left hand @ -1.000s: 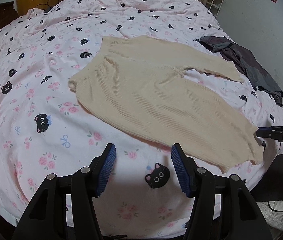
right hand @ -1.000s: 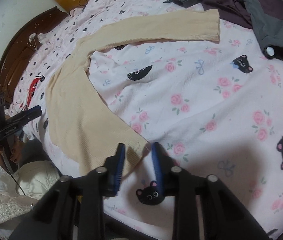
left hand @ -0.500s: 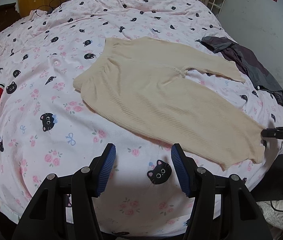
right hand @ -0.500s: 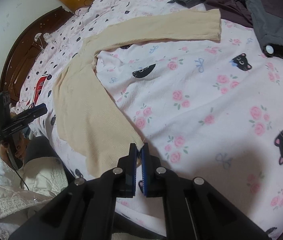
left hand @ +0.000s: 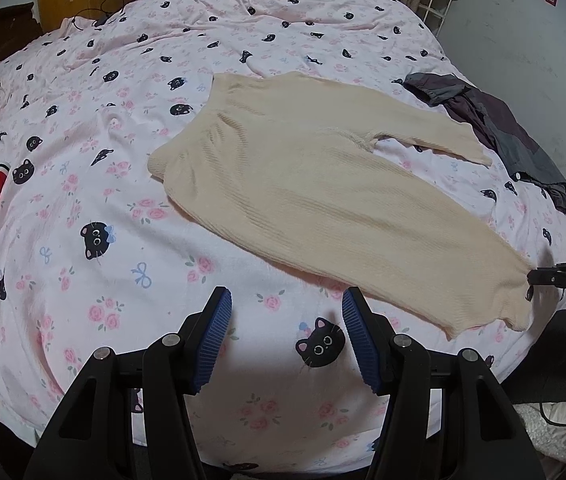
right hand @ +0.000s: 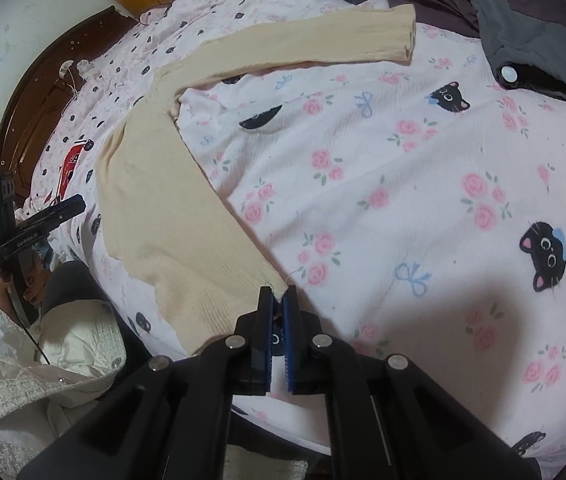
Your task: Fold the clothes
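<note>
The right gripper (right hand: 278,295) has just been closing and now pinches the near hem corner of the cream sweater (left hand: 323,200), which lies flat on the cat-print bedspread (left hand: 83,200). Its long axis runs diagonally away toward the far collar. The left gripper (left hand: 287,312) hovers half-open and empty, short of the hem's other end.

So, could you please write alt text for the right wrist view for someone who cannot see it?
The right gripper is shut on the near corner of a cream sweater lying flat on a pink cat-print bedspread. One sleeve stretches toward dark clothes at the far edge.
</note>
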A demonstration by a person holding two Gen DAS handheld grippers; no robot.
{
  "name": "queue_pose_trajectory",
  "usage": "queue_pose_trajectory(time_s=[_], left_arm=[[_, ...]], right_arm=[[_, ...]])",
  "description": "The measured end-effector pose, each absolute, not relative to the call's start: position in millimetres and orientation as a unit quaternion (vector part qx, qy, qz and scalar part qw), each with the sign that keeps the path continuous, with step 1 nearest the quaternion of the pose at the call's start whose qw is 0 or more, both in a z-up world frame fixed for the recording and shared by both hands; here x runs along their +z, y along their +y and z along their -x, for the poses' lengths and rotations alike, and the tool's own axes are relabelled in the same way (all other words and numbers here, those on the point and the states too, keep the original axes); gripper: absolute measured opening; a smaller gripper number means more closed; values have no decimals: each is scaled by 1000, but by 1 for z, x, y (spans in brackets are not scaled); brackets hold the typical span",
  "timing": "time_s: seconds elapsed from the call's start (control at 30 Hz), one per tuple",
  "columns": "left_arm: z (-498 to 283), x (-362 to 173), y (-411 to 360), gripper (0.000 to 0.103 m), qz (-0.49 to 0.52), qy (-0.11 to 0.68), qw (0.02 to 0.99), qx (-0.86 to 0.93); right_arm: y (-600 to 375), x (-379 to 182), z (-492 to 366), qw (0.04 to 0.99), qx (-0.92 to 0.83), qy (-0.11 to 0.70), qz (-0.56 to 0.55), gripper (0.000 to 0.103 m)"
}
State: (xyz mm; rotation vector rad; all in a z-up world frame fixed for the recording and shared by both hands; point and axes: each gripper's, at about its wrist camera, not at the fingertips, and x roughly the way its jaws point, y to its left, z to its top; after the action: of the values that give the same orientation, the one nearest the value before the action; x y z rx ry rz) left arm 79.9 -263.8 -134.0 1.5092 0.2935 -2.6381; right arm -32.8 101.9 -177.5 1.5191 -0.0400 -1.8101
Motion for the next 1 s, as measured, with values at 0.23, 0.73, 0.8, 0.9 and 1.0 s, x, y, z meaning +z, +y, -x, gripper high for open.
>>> queue_pose_trajectory(time_s=[0.23,0.73,0.8,0.9,1.0], left_arm=[[-80,-136,-267,53,-495,96,48,-862],[-82,-136,-270,53,-493,99,47,-863],[-82,-136,-271,53,-492,98,48,-864],[-83,-135,-274,53,-492,100,50,-864],[-85,-135,-278,53,-491,103,53,-864]], right_arm=[[101,-188,36,370,-702,-44,-607,25],[86,-179,-18,386,-699,-33,-601,45],[83,-181,-22,388,-695,-44,-603,46],[80,-186,-26,387,-693,-58,-605,46],[78,-191,-28,382,-693,-69,-607,46]])
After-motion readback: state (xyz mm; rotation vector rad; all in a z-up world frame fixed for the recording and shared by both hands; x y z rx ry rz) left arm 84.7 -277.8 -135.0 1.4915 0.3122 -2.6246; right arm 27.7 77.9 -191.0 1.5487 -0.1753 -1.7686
